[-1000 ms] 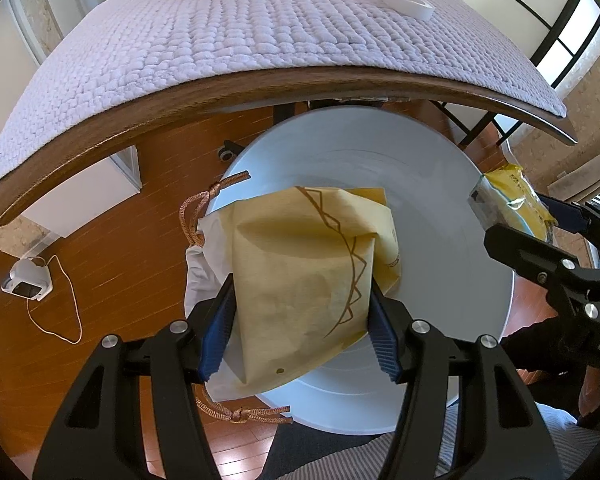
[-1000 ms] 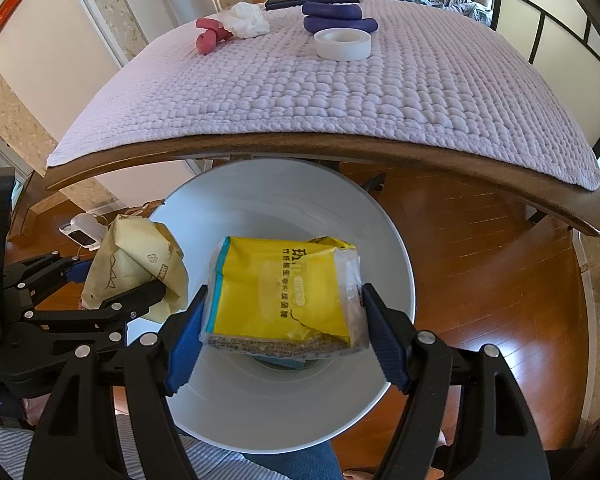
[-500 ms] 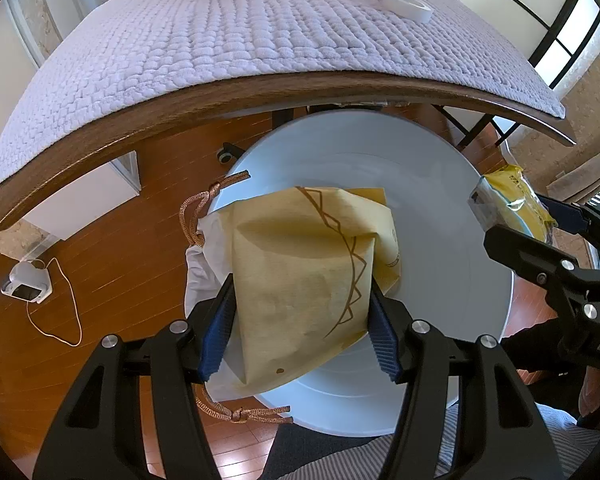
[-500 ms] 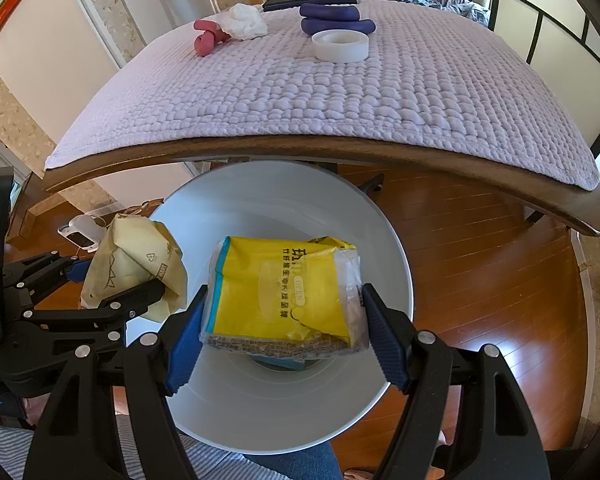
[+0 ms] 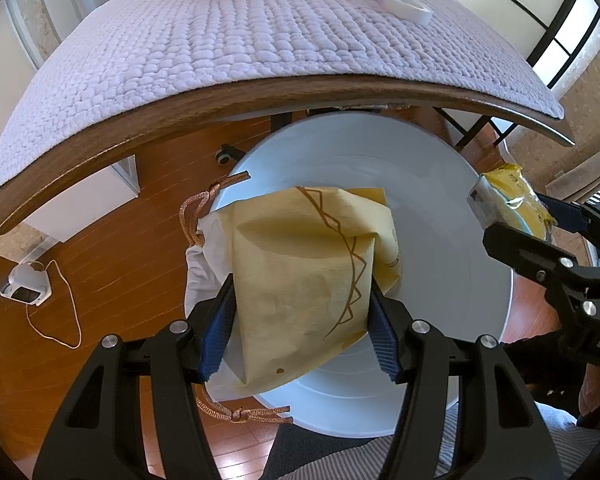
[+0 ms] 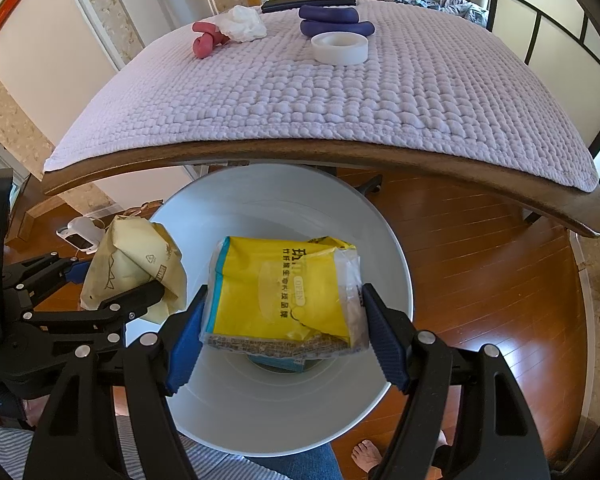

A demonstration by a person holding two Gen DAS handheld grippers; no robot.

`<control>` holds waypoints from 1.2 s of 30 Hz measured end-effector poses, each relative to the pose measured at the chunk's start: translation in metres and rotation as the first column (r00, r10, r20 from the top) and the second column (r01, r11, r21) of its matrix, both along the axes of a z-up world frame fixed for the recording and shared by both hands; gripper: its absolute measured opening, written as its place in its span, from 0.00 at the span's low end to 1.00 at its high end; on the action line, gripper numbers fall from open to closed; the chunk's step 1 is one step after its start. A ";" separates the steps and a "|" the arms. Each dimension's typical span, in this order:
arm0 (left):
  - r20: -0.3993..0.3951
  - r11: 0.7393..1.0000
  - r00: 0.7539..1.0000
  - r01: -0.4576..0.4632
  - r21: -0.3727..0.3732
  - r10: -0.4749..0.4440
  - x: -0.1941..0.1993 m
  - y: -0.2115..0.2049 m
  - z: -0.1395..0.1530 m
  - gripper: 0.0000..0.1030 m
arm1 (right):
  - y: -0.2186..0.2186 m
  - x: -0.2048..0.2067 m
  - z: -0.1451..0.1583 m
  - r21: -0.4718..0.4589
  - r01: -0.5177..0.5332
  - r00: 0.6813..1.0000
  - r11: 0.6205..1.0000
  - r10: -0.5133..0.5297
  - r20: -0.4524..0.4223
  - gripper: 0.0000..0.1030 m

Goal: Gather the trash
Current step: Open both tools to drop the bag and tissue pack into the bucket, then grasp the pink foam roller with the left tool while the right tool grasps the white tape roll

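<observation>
Trash is nearly binned: both jaws clamp pieces over the white bin (image 6: 392,264), a tan paper bag (image 5: 300,280) left, a yellow wrapper (image 6: 280,292) right, neither dropped yet.

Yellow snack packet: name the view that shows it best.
The right wrist view: the yellow snack packet faces the camera, print visible, clamped over the white bin. The left wrist view shows only its edge at the right.

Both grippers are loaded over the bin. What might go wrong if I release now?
The tan paper bag in the left gripper hangs over the white bin's near-left rim, so it may catch there or fall onto the floor. The yellow packet in the right gripper sits over the opening and looks safer.
</observation>
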State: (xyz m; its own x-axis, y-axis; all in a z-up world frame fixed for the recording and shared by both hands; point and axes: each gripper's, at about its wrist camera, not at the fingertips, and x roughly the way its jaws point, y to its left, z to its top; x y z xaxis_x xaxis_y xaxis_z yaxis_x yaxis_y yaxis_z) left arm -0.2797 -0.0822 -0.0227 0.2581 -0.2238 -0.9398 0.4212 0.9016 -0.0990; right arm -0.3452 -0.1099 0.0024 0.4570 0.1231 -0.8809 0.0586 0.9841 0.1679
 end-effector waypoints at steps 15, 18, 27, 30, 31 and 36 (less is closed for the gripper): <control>0.030 0.999 0.999 0.031 -0.025 -0.031 0.005 -0.007 0.008 0.76 | -0.004 -0.001 0.009 -0.028 0.019 0.999 0.999 -0.018 0.033 0.81; 0.041 0.999 0.999 0.031 -0.034 -0.030 0.007 -0.006 0.013 0.76 | -0.006 -0.007 0.018 -0.031 0.023 0.998 0.999 -0.021 0.064 0.81; 0.259 0.987 0.965 0.005 -0.159 0.037 0.030 0.015 0.092 0.89 | -0.025 0.003 0.059 -0.066 0.066 0.976 0.996 -0.050 0.213 0.81; 0.326 0.992 0.945 0.020 -0.125 0.022 0.057 0.018 0.105 0.90 | -0.031 0.021 0.067 -0.072 0.079 0.971 0.994 -0.061 0.232 0.81; 0.340 0.993 0.940 0.028 -0.114 0.013 0.064 0.015 0.105 0.90 | -0.031 0.027 0.068 -0.079 0.081 0.970 0.994 -0.060 0.237 0.81; 0.347 0.994 0.937 0.070 -0.089 -0.035 0.111 0.009 0.101 0.90 | -0.031 0.061 0.072 -0.107 0.081 0.964 0.991 -0.050 0.260 0.81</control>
